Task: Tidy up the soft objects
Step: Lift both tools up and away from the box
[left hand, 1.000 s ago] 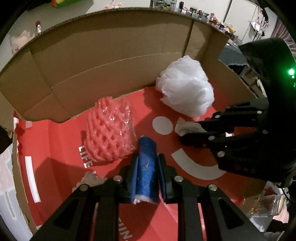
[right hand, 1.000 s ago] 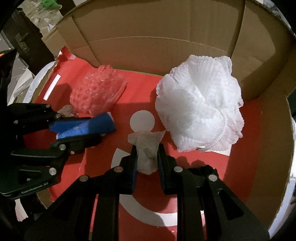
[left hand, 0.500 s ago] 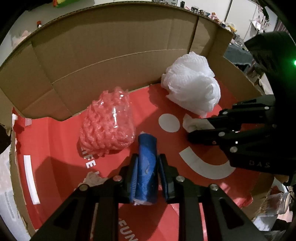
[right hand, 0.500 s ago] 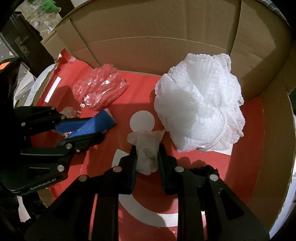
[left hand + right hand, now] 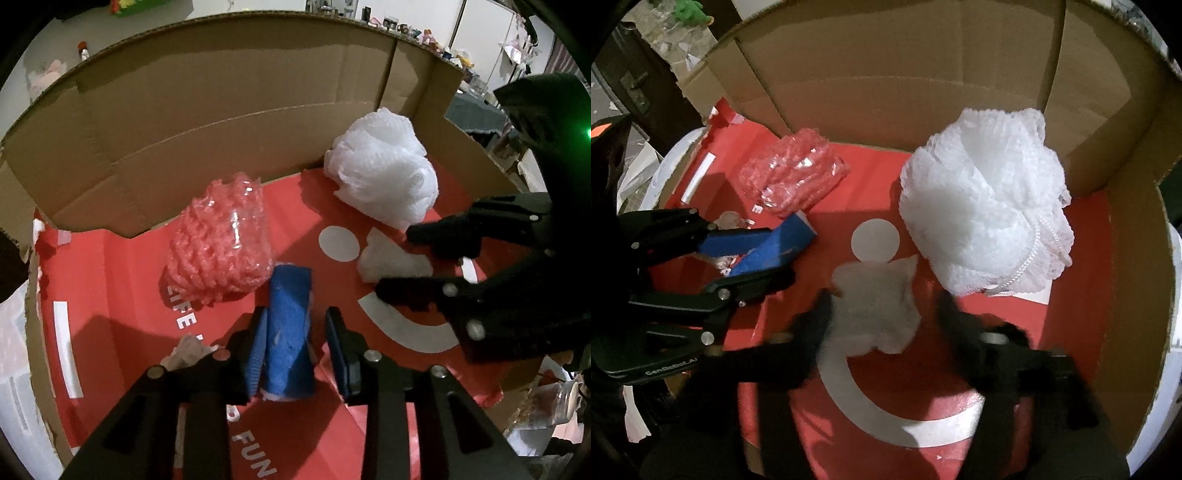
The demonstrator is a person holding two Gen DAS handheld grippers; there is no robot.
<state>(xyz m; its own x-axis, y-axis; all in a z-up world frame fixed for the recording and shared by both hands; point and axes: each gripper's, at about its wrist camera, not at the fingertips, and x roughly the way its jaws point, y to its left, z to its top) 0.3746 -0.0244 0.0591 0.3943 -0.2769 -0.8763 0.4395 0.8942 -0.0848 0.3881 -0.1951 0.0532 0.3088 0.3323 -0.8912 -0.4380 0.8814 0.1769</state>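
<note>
Releasing two soft items at once inside the cardboard box (image 5: 229,107), a person holds both grippers over its red floor. Left of the white dot (image 5: 339,243) printed there, the left gripper (image 5: 295,343) has just been opening; its fingers (image 5: 338,347) stand apart around the blue roll (image 5: 290,332), whose long axis runs from the fingers toward the box's back wall, far end just beside the pink foam net (image 5: 221,251). Right of the dot, the right gripper (image 5: 882,317) has also just been opening, fingers spread clear of the white wad (image 5: 877,306), which lies crumpled with no clear axis. Further right sits the white mesh puff (image 5: 986,218). The likely trouble: the roll may cling to one pad and lift or roll away as the gripper withdraws; the light wad could snag likewise.
</note>
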